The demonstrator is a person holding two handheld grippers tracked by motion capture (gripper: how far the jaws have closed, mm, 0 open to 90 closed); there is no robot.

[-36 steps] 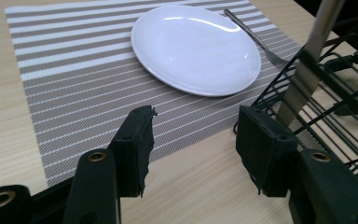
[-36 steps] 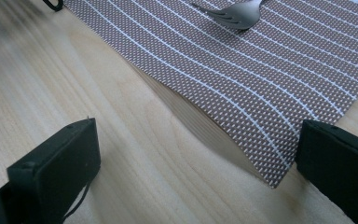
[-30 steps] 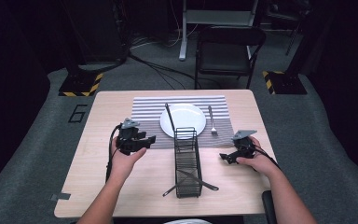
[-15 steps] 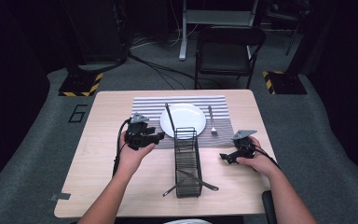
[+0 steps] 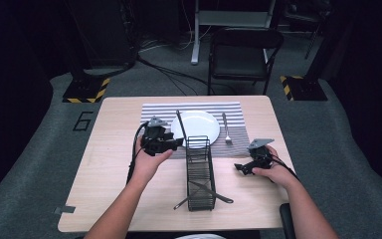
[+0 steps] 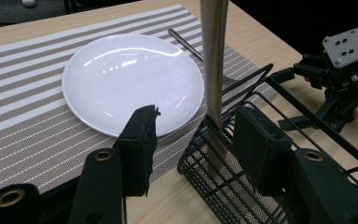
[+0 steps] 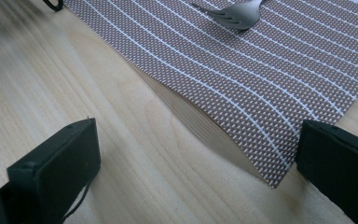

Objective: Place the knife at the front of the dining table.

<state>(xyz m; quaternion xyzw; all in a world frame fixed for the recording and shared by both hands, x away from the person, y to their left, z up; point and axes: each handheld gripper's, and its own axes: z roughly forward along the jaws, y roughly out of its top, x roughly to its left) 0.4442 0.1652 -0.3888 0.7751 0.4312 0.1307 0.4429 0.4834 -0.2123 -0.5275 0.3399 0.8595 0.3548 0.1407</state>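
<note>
Since the left gripper (image 5: 178, 143) has its jaws standing partway apart around the upright knife (image 6: 213, 70) at the far end of the black wire caddy (image 5: 200, 172), my guess is the person's about to lift it out and set the table. In the left gripper view the blade rises straight up between the two pads (image 6: 142, 140), closer to the right one, with a clear gap to the left pad, so I wouldn't call it clamped yet; I can't quite tell if the right pad is touching it. The knife leans out of the caddy toward the white plate (image 5: 195, 128), which sits in the middle of the striped placemat (image 5: 156, 110), and a fork (image 5: 226, 129) already lies on the mat just right of the plate. That makes the bare strip of mat left of the plate the likely home for the knife. The caddy lies lengthwise down the middle of the table (image 5: 104, 169), with another utensil (image 5: 204, 191) lying crosswise through its near end. Meanwhile the right gripper (image 5: 239, 168) rests low on the wood with jaws wide and nothing in them, parked just off the mat's curled-up corner (image 7: 261, 172), out of the way.
</note>
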